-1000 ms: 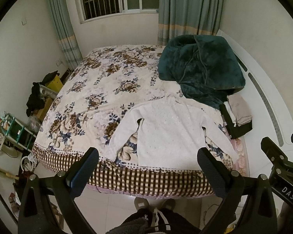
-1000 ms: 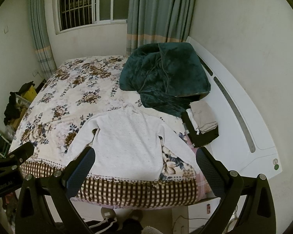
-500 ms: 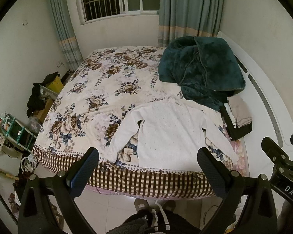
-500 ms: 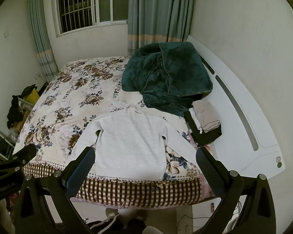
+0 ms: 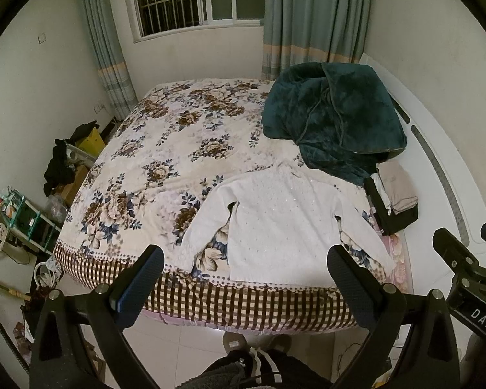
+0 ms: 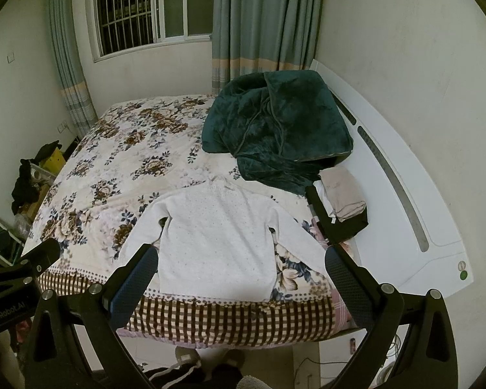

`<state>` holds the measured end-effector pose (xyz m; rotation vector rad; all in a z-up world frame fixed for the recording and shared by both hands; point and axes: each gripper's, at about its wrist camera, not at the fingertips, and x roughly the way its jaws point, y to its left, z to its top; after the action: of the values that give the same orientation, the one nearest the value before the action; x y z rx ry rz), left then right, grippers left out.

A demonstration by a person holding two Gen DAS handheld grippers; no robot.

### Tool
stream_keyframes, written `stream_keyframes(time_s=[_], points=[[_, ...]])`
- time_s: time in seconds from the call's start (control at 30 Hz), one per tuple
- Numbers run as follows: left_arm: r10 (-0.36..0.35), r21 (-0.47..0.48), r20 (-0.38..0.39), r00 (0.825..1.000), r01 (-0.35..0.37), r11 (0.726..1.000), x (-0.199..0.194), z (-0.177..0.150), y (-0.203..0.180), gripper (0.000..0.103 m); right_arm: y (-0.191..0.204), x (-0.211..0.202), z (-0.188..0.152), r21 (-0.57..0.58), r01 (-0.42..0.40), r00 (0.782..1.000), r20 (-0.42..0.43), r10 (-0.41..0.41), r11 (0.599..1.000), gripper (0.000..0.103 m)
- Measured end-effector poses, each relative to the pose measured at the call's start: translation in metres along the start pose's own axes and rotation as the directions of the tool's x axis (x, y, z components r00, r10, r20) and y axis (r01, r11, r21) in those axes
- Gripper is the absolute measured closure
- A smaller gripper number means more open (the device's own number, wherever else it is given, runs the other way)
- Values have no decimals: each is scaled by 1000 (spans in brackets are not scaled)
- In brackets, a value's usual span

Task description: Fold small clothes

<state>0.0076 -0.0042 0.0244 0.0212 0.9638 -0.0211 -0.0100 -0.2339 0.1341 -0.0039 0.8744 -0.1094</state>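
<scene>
1. I am holding the left gripper out over the floor short of the bed, its jaws spread wide and gripping nothing.
2. I am holding the right gripper the same way, jaws standing wide apart and empty, its blue-padded fingers hanging in front of the checked bed skirt.
3. In the left wrist view I am seeing part of the right gripper at the right edge, and in the right wrist view part of the left gripper at the left edge.
4. Below both grippers my feet in slippers are standing on the pale tiled floor.
5. The white sweater is lying flat on the floral bedspread near the closest edge of the bed, hem toward me, collar away, both sleeves angling outward and down. Neither gripper is touching it.
6. Just to the right of the sweater a small stack of folded clothes is sitting, a beige piece on top of a black one.
7. Beyond the sweater's collar a dark green plush blanket is lying heaped, its near edge close beside the stack.
8. A white headboard is running along the bed's right side.
9. Farthest off, a barred window is showing between grey-green curtains.
10. Clutter is sitting on the floor left of the bed.
</scene>
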Motion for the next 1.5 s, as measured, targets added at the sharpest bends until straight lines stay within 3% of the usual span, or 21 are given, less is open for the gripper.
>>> stream_keyframes(time_s=[0.87, 0.97, 1.13, 1.27, 1.43, 1.5], points=[[-7, 2, 11, 1000, 7, 1000, 2, 23, -5, 0, 0, 0, -1, 2, -2, 1000, 3, 2, 1000, 0], [12, 14, 38, 999, -13, 1000, 9, 29, -5, 0, -1, 4, 9, 15, 4, 1000, -3, -4, 1000, 0], [51, 15, 85, 995, -53, 998, 53, 35, 0, 0, -21, 46, 13, 92, 65, 997, -42, -61, 994, 0], [55, 48, 9, 998, -55, 997, 134, 36, -7, 0, -64, 108, -5, 224, 154, 983, -134, -126, 962, 0], [93, 93, -126, 988, -82, 992, 232, 21, -29, 0, -157, 203, -71, 408, 284, 943, -285, -174, 868, 0], [113, 119, -159, 981, -94, 988, 266, 14, -44, 0, -205, 249, -106, 502, 321, 923, -354, -148, 803, 1]])
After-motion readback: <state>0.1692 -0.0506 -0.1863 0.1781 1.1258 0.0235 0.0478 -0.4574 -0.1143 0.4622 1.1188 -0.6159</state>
